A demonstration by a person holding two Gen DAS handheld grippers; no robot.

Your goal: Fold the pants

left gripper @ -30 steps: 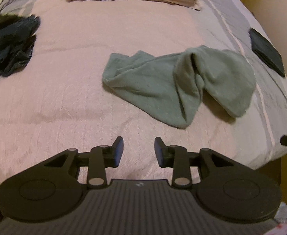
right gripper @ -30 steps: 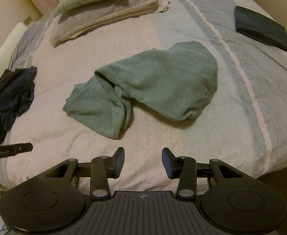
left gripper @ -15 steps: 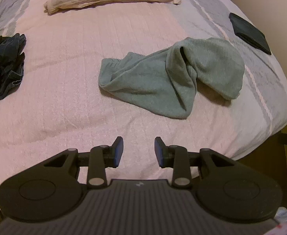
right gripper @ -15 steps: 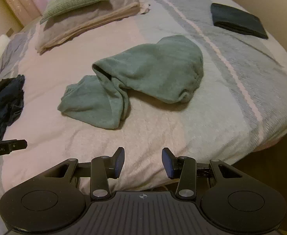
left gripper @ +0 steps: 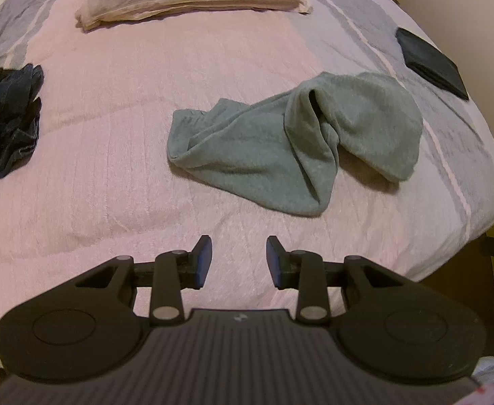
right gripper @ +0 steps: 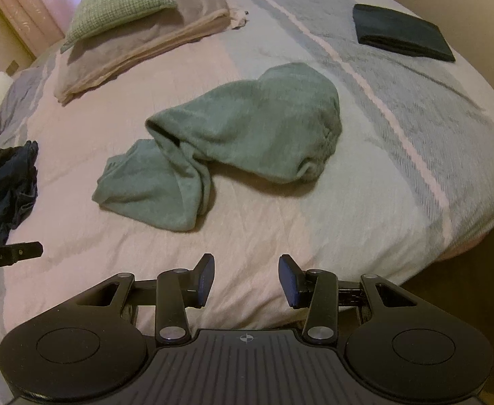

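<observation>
Both views nearer the crumpled green pants [left gripper: 290,148]; left tongs [left gripper: 238,258] and right tongs [right gripper: 246,278] parted, empty.

Two fisheye views, each from a camera riding on a hand-held gripper, look steeply down from above the near edge of a bed [left gripper: 111,175] toward its far end. The left view sits left of the crumpled green pants [left gripper: 280,148]; the right view — further right — shares those pants [right gripper: 233,141], the folded blanket [right gripper: 138,54] and a dark folded garment [right gripper: 402,32].
</observation>
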